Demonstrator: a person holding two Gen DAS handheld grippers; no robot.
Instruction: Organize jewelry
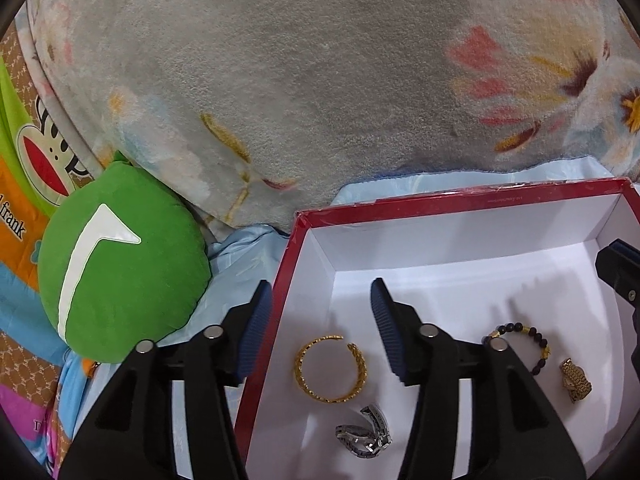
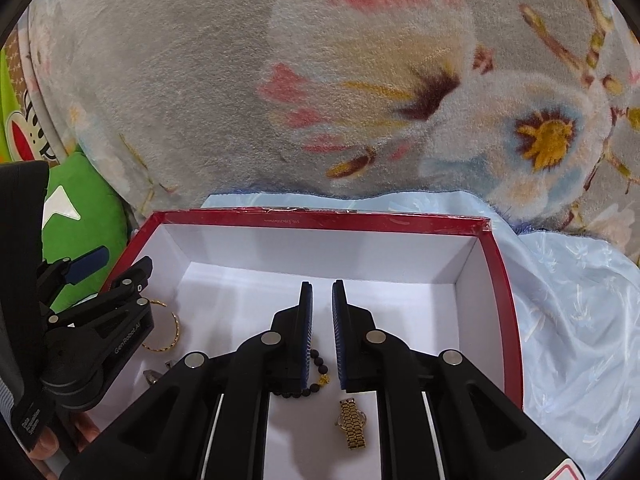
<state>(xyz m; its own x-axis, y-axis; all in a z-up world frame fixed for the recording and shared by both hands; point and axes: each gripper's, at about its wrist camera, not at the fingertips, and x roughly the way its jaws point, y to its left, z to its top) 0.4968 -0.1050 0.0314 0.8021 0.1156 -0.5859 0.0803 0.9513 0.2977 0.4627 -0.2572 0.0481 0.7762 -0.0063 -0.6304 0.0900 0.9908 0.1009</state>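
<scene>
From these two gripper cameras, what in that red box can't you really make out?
- Beaded bracelet: partly hidden by a finger in each wrist view.
- Silver watch: clear in the left view; in the right view mostly behind the left gripper.
- Gold bangle: half covered in the right view.
- Gold watch: dial too small to read.
- Red box: near edge cut off.

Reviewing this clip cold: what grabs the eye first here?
The red-rimmed white box on pale blue sheeting, holding a gold bangle, silver watch, dark bead bracelet and gold watch. Left of it lies a green plush cushion; a flowered fleece blanket fills the background.
</scene>
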